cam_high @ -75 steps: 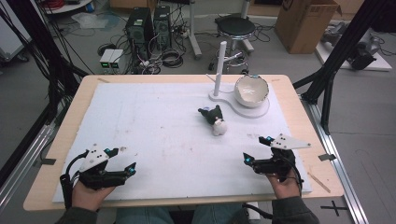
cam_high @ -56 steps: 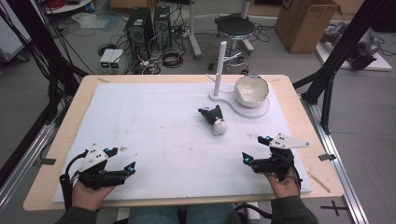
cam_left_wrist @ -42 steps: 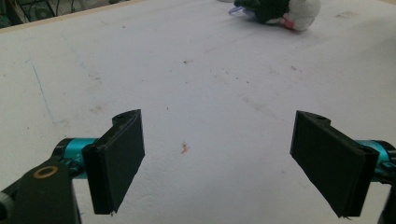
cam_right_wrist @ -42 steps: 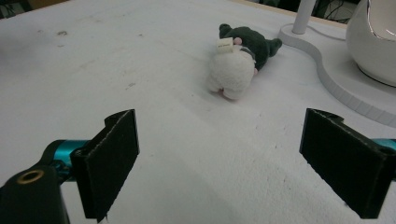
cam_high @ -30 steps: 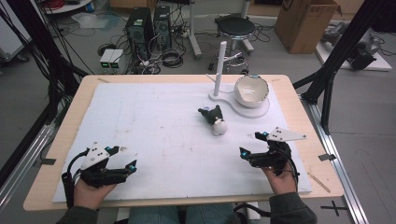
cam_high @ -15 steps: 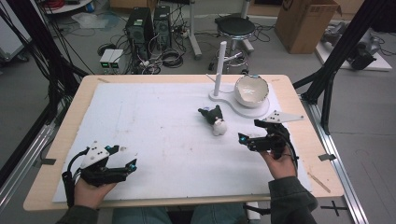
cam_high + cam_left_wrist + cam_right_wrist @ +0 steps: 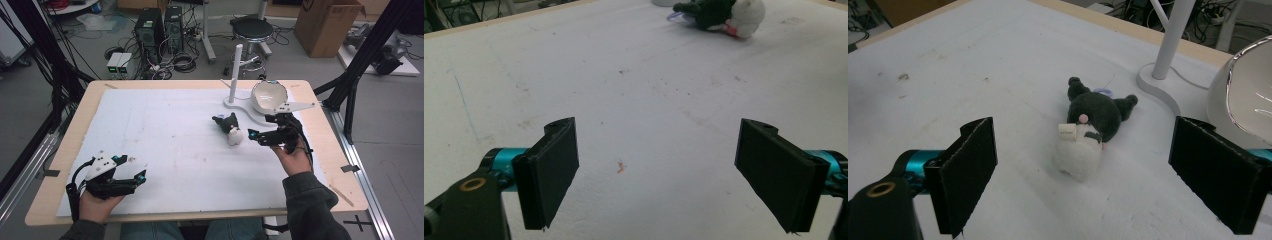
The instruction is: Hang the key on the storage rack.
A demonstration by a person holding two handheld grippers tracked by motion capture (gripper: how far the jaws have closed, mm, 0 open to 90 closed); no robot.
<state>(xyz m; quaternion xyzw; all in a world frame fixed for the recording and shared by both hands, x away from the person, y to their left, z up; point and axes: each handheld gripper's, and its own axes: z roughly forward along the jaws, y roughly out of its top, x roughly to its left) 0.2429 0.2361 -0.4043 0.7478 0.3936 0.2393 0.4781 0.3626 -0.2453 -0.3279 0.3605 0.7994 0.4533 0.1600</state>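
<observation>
Here the right hand-held gripper (image 7: 261, 136) lines up on the plush toy (image 7: 230, 127).
Its jaws gape wide, empty; the toy lies just ahead on the desk (image 7: 165, 140), long axis pointing toward them, white end nearest. The left hand-held gripper (image 7: 131, 170), also released, sits well apart.

The soft toy (image 7: 1087, 134) lies on the mat (image 7: 165, 130) just in front of the right gripper (image 7: 256, 135). The bowl (image 7: 268, 96) and pole (image 7: 235, 72) sit behind it. The left gripper (image 7: 134, 169) is far off.
</observation>
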